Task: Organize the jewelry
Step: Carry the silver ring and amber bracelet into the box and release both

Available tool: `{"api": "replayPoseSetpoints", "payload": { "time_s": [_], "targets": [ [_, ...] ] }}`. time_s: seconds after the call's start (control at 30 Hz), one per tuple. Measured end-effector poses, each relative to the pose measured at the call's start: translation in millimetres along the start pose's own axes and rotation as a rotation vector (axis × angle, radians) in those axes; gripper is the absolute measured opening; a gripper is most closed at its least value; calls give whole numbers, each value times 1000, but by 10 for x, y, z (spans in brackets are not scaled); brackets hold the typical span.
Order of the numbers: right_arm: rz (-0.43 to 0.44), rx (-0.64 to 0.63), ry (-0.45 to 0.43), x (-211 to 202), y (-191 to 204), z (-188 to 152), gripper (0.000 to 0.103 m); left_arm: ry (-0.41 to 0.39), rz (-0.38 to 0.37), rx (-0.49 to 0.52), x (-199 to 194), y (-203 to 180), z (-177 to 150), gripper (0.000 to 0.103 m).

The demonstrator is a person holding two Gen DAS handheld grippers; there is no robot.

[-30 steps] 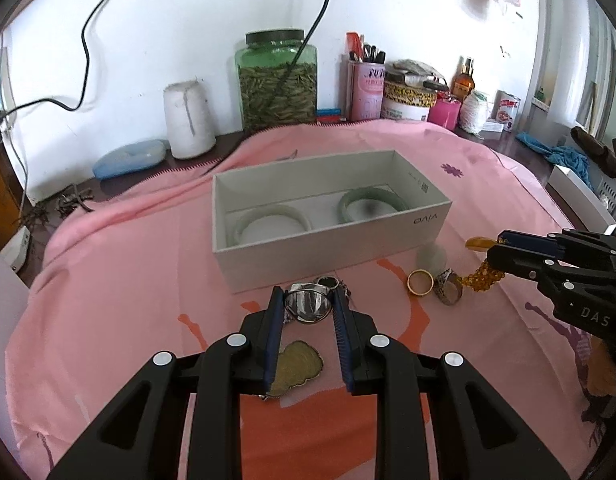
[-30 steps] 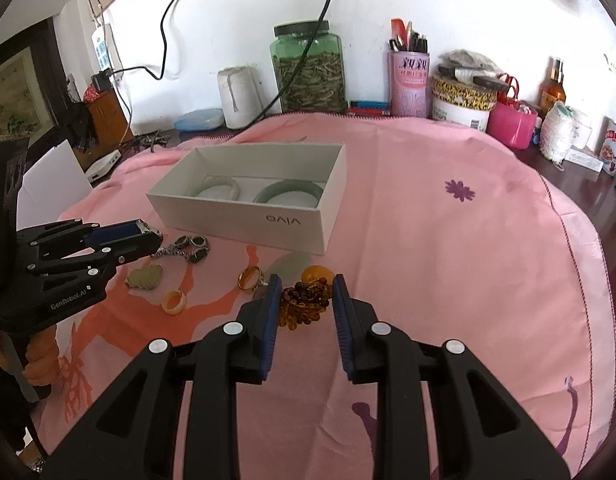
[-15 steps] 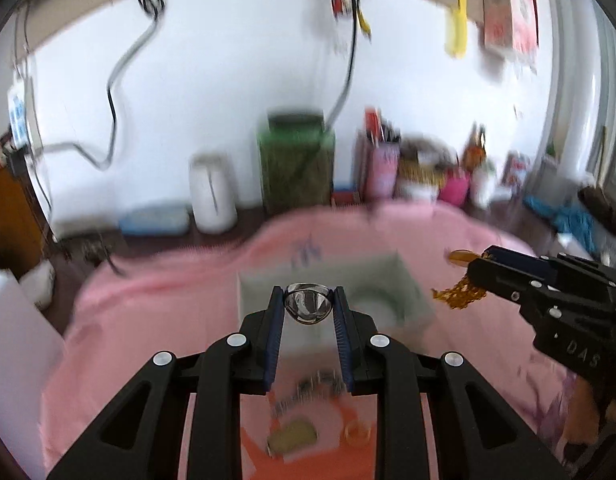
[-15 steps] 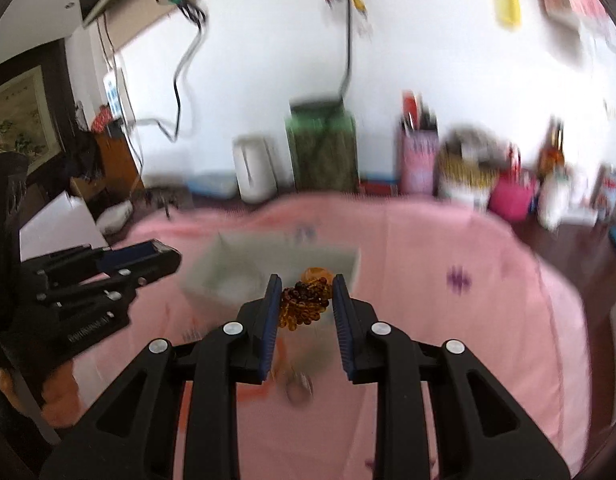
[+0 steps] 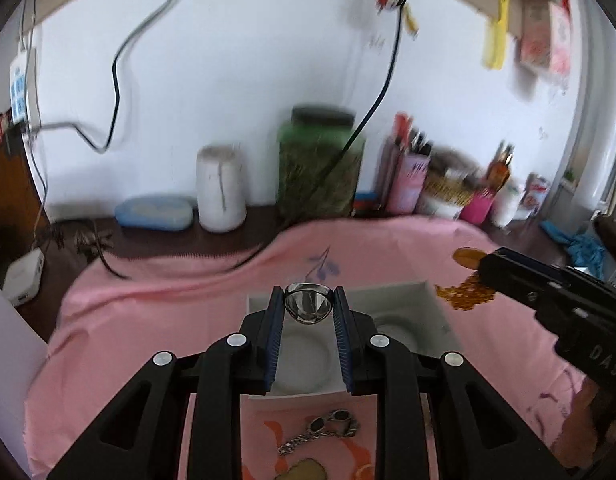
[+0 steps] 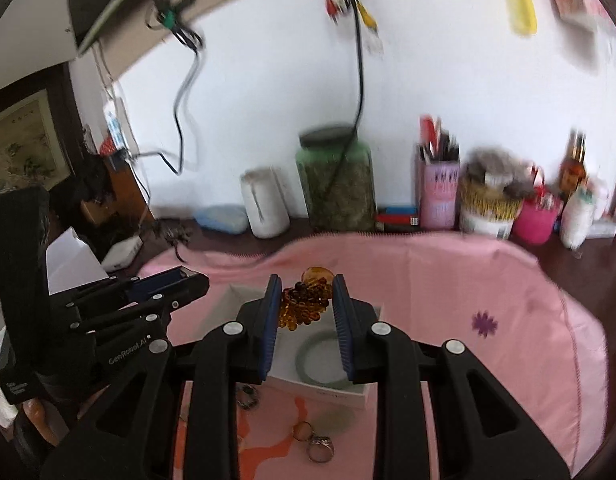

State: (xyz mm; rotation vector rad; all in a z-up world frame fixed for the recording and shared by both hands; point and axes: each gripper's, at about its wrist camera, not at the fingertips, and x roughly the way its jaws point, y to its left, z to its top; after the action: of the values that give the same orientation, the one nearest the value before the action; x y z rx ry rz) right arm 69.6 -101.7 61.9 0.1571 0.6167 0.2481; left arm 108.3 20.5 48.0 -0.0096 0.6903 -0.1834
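Jewelry has left the pink cloth (image 5: 147, 320): I have raised both grippers above the white box (image 5: 432, 300). My left gripper (image 5: 308, 308) pinches a silver ring (image 5: 308, 307) narrowly; my right gripper (image 6: 303, 304) clamps an amber bead bracelet (image 6: 301, 306) over the box's far edge.

1. White box (image 5: 436, 308): its interior and near wall are largely hidden behind the left gripper's fingers (image 5: 273, 332).
2. Gold pendant (image 5: 301, 472): cut off by the bottom edge of the left wrist view.
3. Green bangle (image 6: 308, 354): only an arc shows between the right gripper's fingers (image 6: 342, 332).
4. Back-wall clutter, including the pink pen holder (image 6: 438, 196): motion-blurred, with its label unreadable.
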Motion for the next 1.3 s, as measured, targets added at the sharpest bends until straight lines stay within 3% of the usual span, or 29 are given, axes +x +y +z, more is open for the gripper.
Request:
{"api": "replayPoseSetpoints", "payload": {
  "time_s": [0.5, 1.07, 1.13, 1.3],
  "targets": [
    [-30, -29, 129, 534, -3, -312, 25, 90, 52, 53, 414, -27, -244, 25],
    [-38, -30, 146, 637, -28, -356, 27, 96, 68, 71, 470, -64, -273, 26],
    [-38, -34, 146, 642, -27, -359, 29, 79, 81, 71, 437, -59, -264, 54],
    [-35, -26, 93, 464, -33, -291, 29, 1, 88, 79, 227, -95, -224, 64]
  ]
}}
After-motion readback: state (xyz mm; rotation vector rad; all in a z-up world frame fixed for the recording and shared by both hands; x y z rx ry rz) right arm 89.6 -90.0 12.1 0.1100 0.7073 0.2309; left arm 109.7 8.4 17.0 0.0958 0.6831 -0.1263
